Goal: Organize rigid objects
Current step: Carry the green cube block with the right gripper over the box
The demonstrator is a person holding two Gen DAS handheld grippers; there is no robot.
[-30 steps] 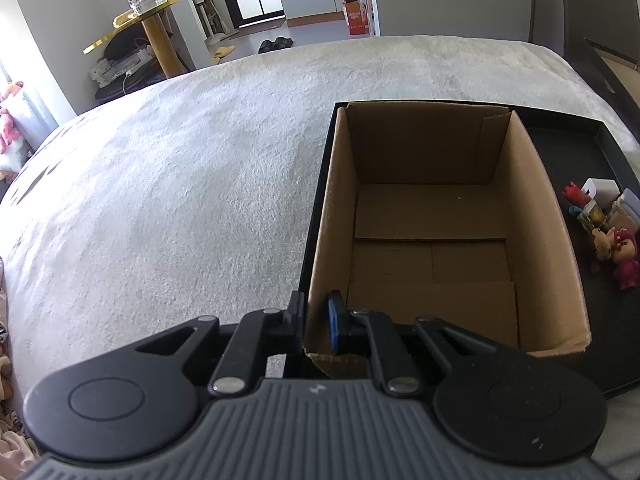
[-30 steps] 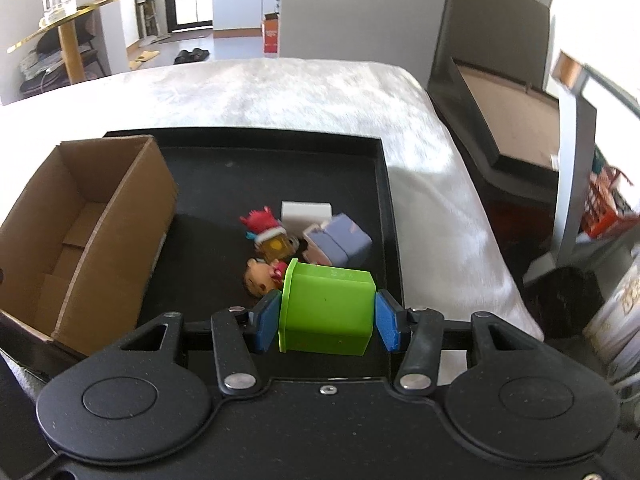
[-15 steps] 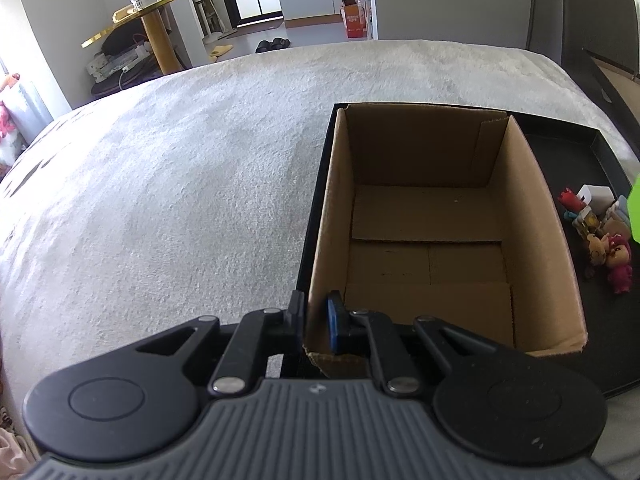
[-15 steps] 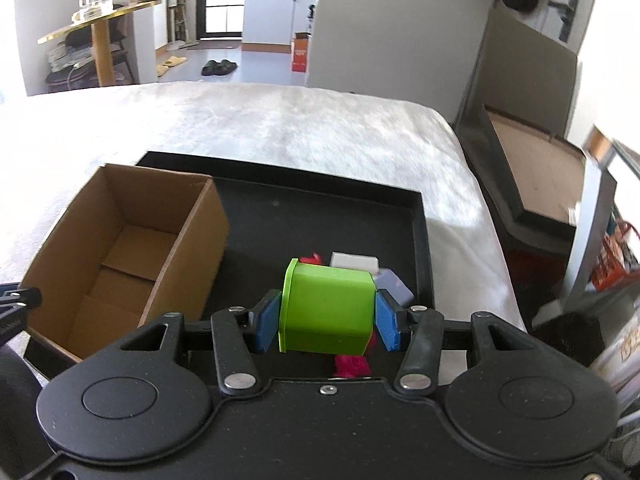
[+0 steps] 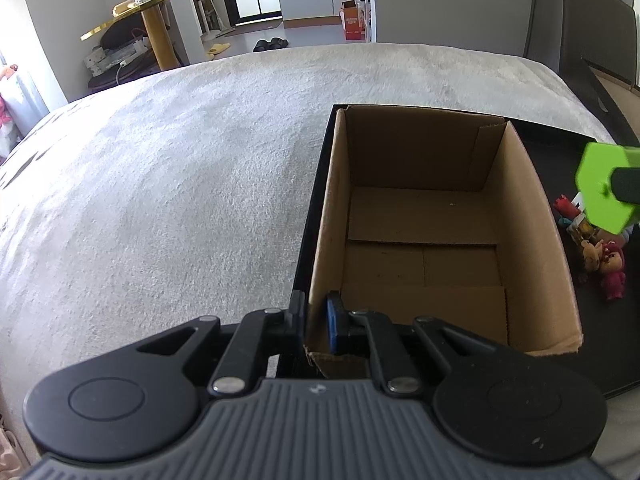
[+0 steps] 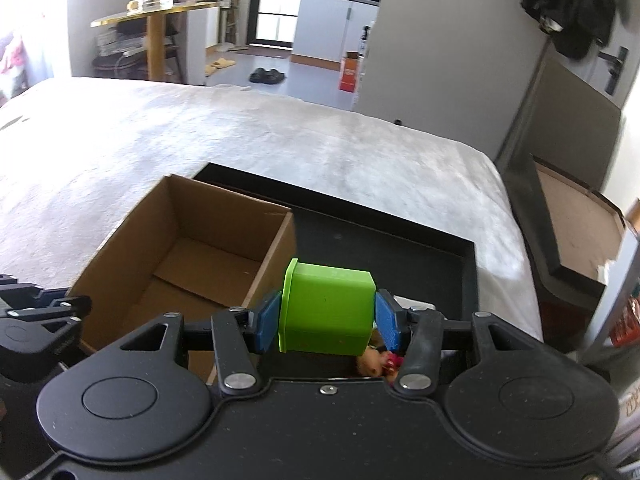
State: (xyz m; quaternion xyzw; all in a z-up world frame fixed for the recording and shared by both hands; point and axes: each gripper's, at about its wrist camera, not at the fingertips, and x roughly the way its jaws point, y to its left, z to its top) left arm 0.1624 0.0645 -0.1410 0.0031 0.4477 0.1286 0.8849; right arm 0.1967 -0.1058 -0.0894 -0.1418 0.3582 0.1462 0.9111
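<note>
Your left wrist view looks straight into the box, showing its bare flap floor, and it catches the toys laid out on the tray to the box's right; your right wrist view hides most of those toys behind the cup. The cup is bright green, hexagonal-rimmed, lying sideways with its rim toward the box. Your right claw is clamped on it, blue pads on both sides, holding it in the air just right of the box wall. Your left claw pinches the box's near-left corner wall.
</note>
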